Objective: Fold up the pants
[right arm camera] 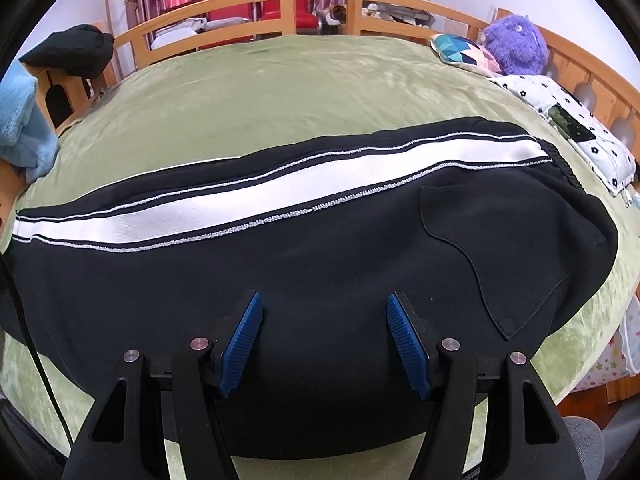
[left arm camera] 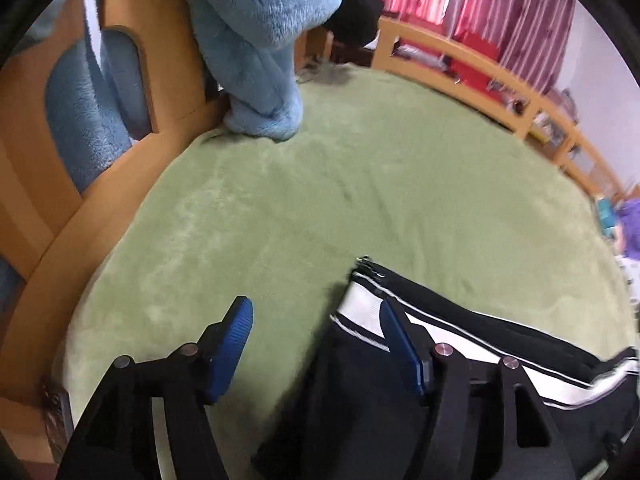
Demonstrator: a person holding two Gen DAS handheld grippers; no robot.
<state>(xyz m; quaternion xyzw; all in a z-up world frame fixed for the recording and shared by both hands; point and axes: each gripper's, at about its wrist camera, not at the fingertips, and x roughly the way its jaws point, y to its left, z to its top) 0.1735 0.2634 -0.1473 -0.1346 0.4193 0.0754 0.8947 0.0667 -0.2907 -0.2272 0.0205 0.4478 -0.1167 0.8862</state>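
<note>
- On the green bed cover [right arm camera: 280,80] the black pants [right arm camera: 320,264] lie flat, already doubled leg on leg, with the white side stripe [right arm camera: 248,196] facing up; the waistband [right arm camera: 560,160] sits to the right in the right wrist view and the leg hems [left arm camera: 360,280] reach the left end.
- Left tongs [left arm camera: 316,328] stand apart, gripping nothing: one blue pad is over bare cover, the other over the striped hem corner, so the cloth is beside them rather than clamped.
- Right tongs [right arm camera: 324,336] stand apart too, hovering over the plain black cloth near the front edge, with nothing pinched.
- The step in hand looks like the crosswise fold, hems carried toward the waistband.
- To do it well, the left tongs should straddle both stacked hems and bite every layer, not just the top one.
- The right tongs would best pin or lift the near hem corner, so both corners travel level.
- Keep the stripe straight while laying over; a skewed lift would wrinkle the soft cloth.
- The blue fleece [left arm camera: 260,40] on the bed frame [left arm camera: 132,152] stays well clear.
</note>
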